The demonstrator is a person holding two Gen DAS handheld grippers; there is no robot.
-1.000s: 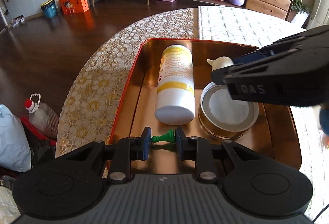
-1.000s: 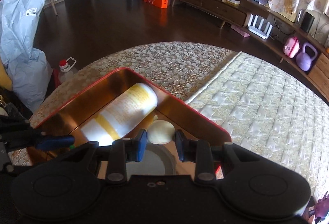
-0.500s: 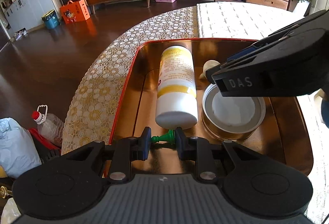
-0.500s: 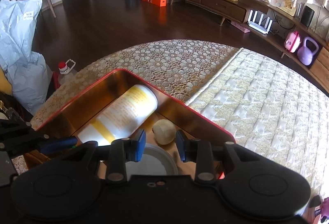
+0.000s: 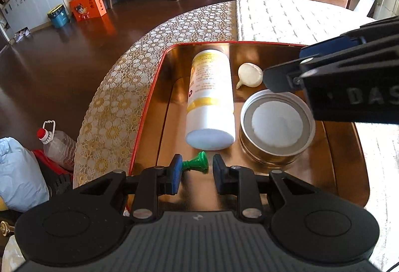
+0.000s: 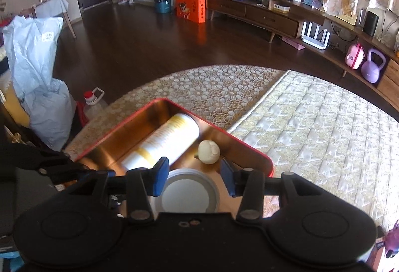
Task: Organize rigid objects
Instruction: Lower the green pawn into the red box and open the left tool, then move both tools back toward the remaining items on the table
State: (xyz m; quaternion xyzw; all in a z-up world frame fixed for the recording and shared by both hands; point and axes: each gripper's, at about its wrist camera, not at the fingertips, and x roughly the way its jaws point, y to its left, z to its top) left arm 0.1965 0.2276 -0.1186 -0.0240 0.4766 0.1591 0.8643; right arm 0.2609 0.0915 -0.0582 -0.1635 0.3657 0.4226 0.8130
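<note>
A second ago the right gripper (image 6: 194, 176) had its jaws narrow around the pale garlic-like bulb (image 6: 209, 151); now they are opening, nothing lies between them, and the bulb sits free on the tray floor beyond the fingertips, just beside the white bottle (image 6: 162, 144). The left gripper (image 5: 194, 169) has kept its place over the near end of the red-rimmed tray (image 5: 149, 87).

The left wrist view alone shows the green chess pawn (image 5: 195, 162), lying on its side between the left jaws: its head is at the left pad, while its base stands clear of the right pad, so the jaws are narrow but not clamped on it. The same view shows the whole round tin (image 5: 276, 127) with its pale lid, beside the bottle's base, and the right gripper's finger crossing above the tin and bulb (image 5: 249, 75).

The right wrist view shows only the tin's lid (image 6: 189, 192) just beneath its own jaws, and the left gripper as a dark shape at the left edge. It gives the wider spread of the lace-covered surface (image 6: 212, 90) and the quilted cover (image 6: 311, 127) beside the tray (image 6: 249, 149).
</note>
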